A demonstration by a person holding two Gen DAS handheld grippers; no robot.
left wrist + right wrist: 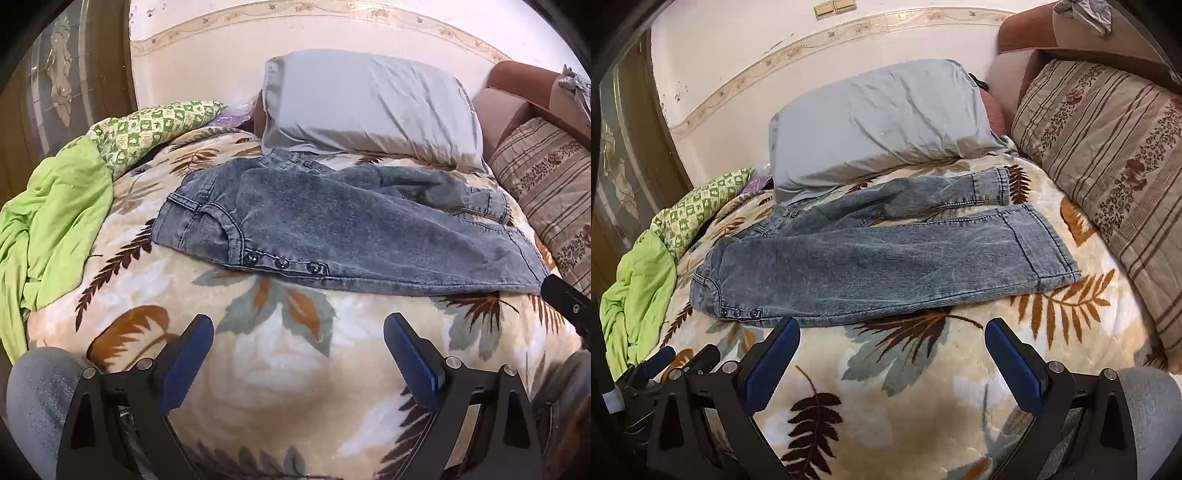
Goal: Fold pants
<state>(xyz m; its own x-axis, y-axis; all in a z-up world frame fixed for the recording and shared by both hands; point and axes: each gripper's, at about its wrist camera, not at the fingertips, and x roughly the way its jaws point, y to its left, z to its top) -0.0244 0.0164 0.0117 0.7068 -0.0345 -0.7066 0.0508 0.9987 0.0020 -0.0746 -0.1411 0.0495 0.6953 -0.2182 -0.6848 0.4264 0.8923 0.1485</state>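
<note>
Faded blue denim pants [332, 229] lie on the leaf-patterned blanket [277, 369], waistband to the left with three snap buttons [280, 263], legs running right. In the right wrist view the pants [886, 266] show both legs spread apart, the far leg wrinkled near the pillow. My left gripper [298, 328] is open and empty, hovering above the blanket just in front of the waist. My right gripper [892, 332] is open and empty, just in front of the near leg. The left gripper also shows at the lower left of the right wrist view [653, 369].
A grey pillow [369, 107] leans against the wall behind the pants. A striped floral cushion [1108, 177] lies at the right. A green cloth [55, 221] and a green checked pillow [147, 129] lie at the left. The blanket [905, 398] covers the bed.
</note>
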